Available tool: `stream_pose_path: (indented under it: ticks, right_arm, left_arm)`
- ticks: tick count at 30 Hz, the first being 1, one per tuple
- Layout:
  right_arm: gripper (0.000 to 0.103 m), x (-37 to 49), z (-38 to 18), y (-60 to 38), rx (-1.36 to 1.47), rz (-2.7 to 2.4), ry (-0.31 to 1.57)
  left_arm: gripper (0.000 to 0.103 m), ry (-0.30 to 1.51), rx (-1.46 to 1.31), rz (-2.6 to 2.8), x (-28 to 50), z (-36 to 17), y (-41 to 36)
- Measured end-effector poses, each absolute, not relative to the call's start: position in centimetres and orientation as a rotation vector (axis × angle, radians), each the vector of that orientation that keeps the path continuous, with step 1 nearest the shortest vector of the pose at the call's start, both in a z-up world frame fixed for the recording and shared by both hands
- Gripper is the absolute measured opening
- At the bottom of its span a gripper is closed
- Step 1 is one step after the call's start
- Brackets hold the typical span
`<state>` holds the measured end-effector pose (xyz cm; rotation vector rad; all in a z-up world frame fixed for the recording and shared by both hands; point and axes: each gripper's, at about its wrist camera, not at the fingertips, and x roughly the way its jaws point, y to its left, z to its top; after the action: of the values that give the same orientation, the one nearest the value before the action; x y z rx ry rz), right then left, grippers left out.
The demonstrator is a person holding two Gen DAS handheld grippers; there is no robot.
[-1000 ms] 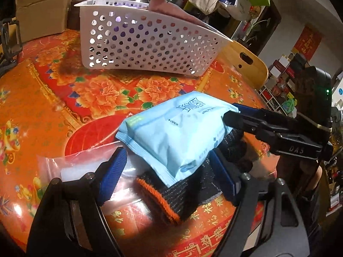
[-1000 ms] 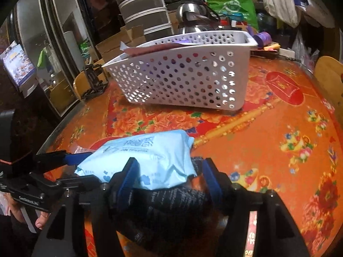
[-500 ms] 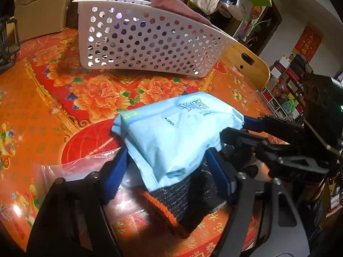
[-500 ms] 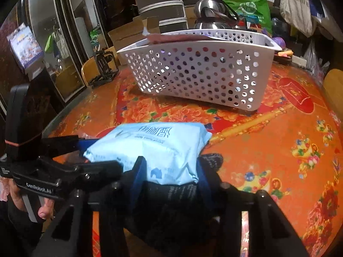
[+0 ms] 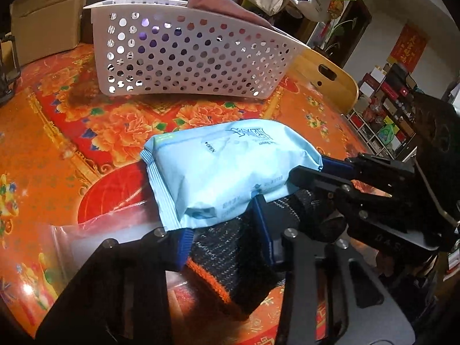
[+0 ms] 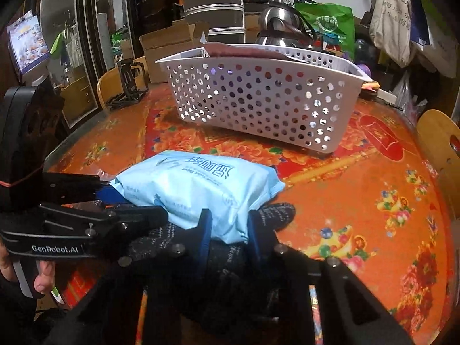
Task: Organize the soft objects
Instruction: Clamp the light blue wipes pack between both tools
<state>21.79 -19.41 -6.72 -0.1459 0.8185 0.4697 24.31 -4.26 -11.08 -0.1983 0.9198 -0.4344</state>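
A light blue soft pack of tissues (image 5: 227, 169) (image 6: 198, 189) lies on top of a dark knit glove with an orange cuff (image 5: 230, 261) (image 6: 230, 261). My left gripper (image 5: 222, 238) is shut on the glove's cuff end under the pack. My right gripper (image 6: 228, 227) is shut on the glove's other end and the pack's edge. Both hold the bundle just above the table. The white perforated basket (image 5: 187, 54) (image 6: 258, 100) stands beyond, with a reddish cloth (image 5: 224, 3) in it.
The round table has an orange-red floral cover (image 5: 57, 120) (image 6: 359, 201). A clear plastic bag (image 5: 86, 235) lies under the left gripper. Wooden chair backs (image 5: 330, 77) (image 6: 440, 143) stand at the table's edge. Cardboard boxes (image 5: 43, 20) and a kettle (image 6: 281, 28) sit behind the basket.
Both grippers have closed in on the glove and the bundle has risen and moved a little toward the basket, which looks larger and closer.
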Motion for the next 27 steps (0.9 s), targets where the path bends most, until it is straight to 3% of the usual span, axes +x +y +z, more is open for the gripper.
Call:
stream_pose_path:
  ticks: [18,20,27]
  right_arm:
    - [0.016,21.5,-6.8,-19.8,-0.135,0.47,0.808]
    - [0.016,21.5,-6.8,-19.8,-0.132,0.471,0.808]
    - [0.016,21.5,-6.8,-19.9,-0.137,0.473,0.806]
  left_arm:
    - [0.032,0.87,-0.16,-0.411,23.4,-10.4,-3.6]
    - [0.035,0.861,-0.137,-0.384,23.2,-10.2,-3.5]
    - [0.063,0.84,-0.1,-0.328,23.6,-9.8,-3.1]
